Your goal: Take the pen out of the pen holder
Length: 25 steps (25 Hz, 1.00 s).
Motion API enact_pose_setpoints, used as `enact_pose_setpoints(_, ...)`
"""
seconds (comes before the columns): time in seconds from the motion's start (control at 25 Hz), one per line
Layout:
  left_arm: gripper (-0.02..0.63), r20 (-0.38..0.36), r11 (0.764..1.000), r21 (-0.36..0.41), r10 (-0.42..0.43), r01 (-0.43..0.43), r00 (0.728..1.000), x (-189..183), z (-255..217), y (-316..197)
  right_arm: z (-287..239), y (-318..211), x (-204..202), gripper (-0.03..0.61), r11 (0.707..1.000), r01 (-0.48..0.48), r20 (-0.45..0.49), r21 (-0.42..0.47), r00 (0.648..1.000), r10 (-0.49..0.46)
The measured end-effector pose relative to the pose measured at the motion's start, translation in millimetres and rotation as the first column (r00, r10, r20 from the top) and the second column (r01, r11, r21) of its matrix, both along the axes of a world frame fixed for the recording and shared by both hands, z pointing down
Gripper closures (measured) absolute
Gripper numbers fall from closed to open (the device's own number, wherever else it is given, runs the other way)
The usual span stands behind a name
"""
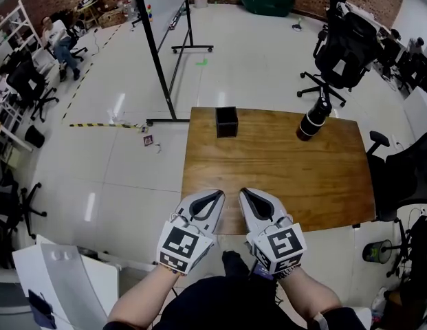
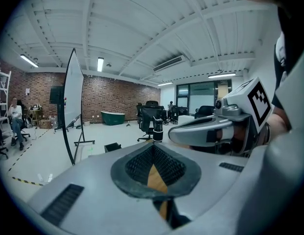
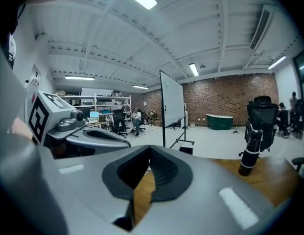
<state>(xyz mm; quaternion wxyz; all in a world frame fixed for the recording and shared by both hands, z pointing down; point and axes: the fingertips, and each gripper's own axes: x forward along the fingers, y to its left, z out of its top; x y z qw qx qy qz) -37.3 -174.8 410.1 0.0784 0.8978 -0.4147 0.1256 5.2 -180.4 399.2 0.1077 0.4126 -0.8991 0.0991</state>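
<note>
left hand-held gripper (image 1: 219, 194): closed, empty | right hand-held gripper (image 1: 244, 193): closed, empty

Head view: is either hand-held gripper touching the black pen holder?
No, the left hand-held gripper and right hand-held gripper are at the table's near edge, while the pen holder stands at its far edge.

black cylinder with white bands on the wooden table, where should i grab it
Likely mid-body on the black cylinder with white bands, coming level from the near side: it stands upright on the wooden table, round-sided, nothing beside it.
</note>
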Motion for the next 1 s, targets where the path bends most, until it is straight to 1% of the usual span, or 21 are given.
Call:
enact_pose_setpoints(0.28, 0.609, 0.004, 0.999, -0.04, -0.014, 0.014, 1.0, 6.9, 18.3, -58.7, 24.8, -64.8, 4.8, 0.546, 0.999, 0.005, -0.014, -0.043, 1.0, -0.006)
enact_pose_setpoints(0.56, 0.609, 0.0, 0.996, -0.082, -0.021, 0.021, 1.0, 16.7, 41.6, -113.2, 53.0, -128.0, 12.4, 0.521, 0.997, -0.016, -0.046, -0.082, 0.999, 0.012)
enact_pose_setpoints(1.0, 0.609, 0.005, 0.984, -0.163, -0.066, 0.066, 0.998, 14.5, 89.2, -186.1, 109.0, -222.0, 15.2, 0.494, 0.991, -0.038, -0.094, -0.131, 0.995, 0.026)
